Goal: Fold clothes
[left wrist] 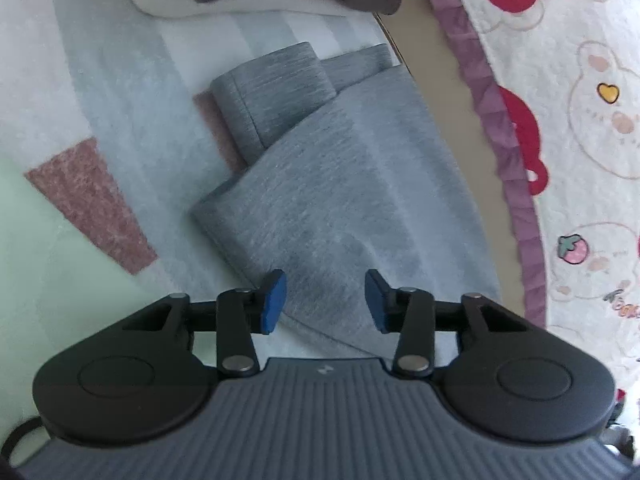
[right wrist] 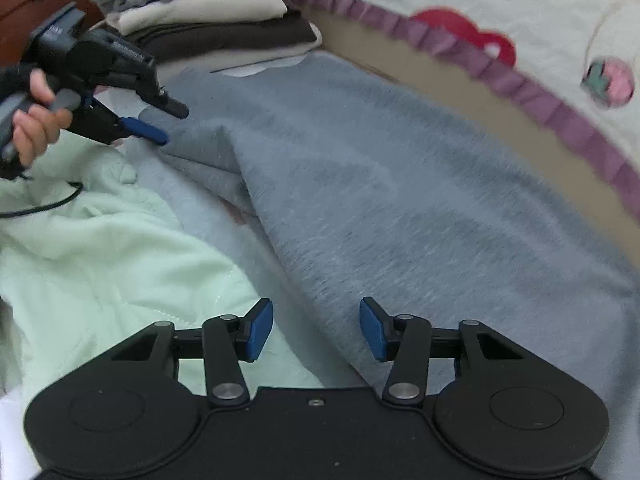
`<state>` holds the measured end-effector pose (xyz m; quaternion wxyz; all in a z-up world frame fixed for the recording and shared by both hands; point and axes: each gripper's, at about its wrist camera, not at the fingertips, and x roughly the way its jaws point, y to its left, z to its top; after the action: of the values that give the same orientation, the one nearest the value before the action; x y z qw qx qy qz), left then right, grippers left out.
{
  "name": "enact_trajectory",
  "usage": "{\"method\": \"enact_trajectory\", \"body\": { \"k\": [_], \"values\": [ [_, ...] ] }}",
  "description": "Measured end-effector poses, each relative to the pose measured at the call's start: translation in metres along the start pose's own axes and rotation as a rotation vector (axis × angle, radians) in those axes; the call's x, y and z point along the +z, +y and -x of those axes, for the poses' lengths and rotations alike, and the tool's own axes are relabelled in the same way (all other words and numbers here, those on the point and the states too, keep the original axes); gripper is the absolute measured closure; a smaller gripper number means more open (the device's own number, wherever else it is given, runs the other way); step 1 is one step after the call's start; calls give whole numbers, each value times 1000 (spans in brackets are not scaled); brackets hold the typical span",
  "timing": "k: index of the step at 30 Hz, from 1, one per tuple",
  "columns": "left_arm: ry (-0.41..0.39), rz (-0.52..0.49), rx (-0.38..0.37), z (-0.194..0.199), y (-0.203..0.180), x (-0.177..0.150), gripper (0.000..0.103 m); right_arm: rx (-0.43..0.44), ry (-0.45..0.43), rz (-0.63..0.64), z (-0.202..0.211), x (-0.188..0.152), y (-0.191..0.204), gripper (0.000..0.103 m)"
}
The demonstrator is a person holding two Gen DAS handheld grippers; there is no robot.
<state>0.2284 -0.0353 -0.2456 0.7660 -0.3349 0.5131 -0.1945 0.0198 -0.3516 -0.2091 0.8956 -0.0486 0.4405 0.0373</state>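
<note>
On the far left lies a soft pale green blanket (right wrist: 100, 248), and a bare hand (right wrist: 34, 124) above it holds the left hand-held gripper (left wrist: 325, 302), whose blue pads are spread apart with nothing between them. Next comes the grey knit sweatshirt (right wrist: 400, 208), spread on a pastel rug (left wrist: 92, 92) with its sleeves folded in. A pile of folded clothes (right wrist: 208, 12) sits behind it. The right hand-held gripper (right wrist: 316, 328) hangs over the sweatshirt's near edge, pads wide apart and holding nothing. On the right is a white cartoon quilt with a purple frill (left wrist: 580, 120).
</note>
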Motion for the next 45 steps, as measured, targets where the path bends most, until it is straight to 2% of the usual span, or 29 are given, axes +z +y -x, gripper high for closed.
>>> {"method": "enact_trajectory", "body": {
  "k": [1,2,3,6,8,11,13,15,16,17,18,20,21,23,25,26,28,30,33,35,37,38,39,40,41,42,43,44,45],
  "values": [
    [-23,-40,17,1,-4,0,103,4,-7,-3,-3,0,-6,65],
    [-57,-88,38,5,-8,1,103,8,-15,-6,-5,0,-12,95],
    [-94,-137,60,10,-12,1,103,9,-23,-15,-6,1,-18,99],
    [-216,-309,133,22,-34,4,103,64,-89,-142,5,10,-45,99],
    [-249,-379,171,27,-44,5,103,78,-119,-209,10,16,-60,99],
    [-169,-355,124,27,-44,3,101,57,-147,-278,13,25,-82,100],
    [-85,-296,84,24,-37,1,99,18,-114,-272,4,32,-91,100],
    [-18,-235,49,20,-29,-2,94,78,-90,-347,-8,33,-106,99],
    [-13,-203,31,19,-25,-1,89,153,-64,-434,-17,30,-120,99],
    [-13,-170,13,18,-21,1,88,171,-36,-517,-25,26,-131,99],
    [-13,-137,-5,17,-17,3,87,148,-36,-547,-29,23,-137,98],
    [-11,-78,-36,16,-9,5,79,104,-20,-544,-32,19,-141,98],
    [-8,-58,-37,16,-6,6,73,52,-19,-528,-30,19,-138,91],
    [1,-58,-9,16,-5,4,72,-47,-16,-488,-24,17,-131,88],
    [12,-85,9,15,-8,4,70,-82,-33,-464,-13,14,-128,88],
    [17,-92,10,15,-9,4,68,-55,-67,-460,-2,11,-127,88],
    [30,-99,24,8,-12,2,56,-7,-112,-434,15,3,-119,85],
    [34,-116,44,2,-16,1,54,34,-135,-393,27,-5,-107,71],
    [15,-175,74,-5,-25,-1,52,92,-168,-329,46,-16,-88,58],
    [-7,-212,87,-7,-30,-3,51,38,-107,-227,39,-19,-73,48],
    [-40,-241,96,-10,-34,-6,50,-50,-52,-168,26,-24,-66,47],
    [-56,-255,100,-11,-36,-8,48,-115,-33,-168,19,-25,-67,46],
    [-68,-266,96,-12,-38,-10,39,-175,-16,-171,13,-26,-68,46],
    [-75,-271,95,-13,-40,-12,33,-167,-30,-213,13,-27,-73,46],
    [-81,-276,95,-14,-43,-13,33,-158,-46,-255,13,-28,-77,47],
    [-81,-289,102,-14,-44,-14,35,-129,-82,-289,18,-28,-79,51],
    [-80,-304,111,-14,-46,-14,49,-100,-117,-321,22,-29,-82,58],
    [-77,-328,132,-13,-47,-13,77,-78,-150,-320,27,-28,-82,84],
    [-62,-349,146,-14,-47,-13,103,-77,-154,-309,27,-26,-81,96]
  ]
}}
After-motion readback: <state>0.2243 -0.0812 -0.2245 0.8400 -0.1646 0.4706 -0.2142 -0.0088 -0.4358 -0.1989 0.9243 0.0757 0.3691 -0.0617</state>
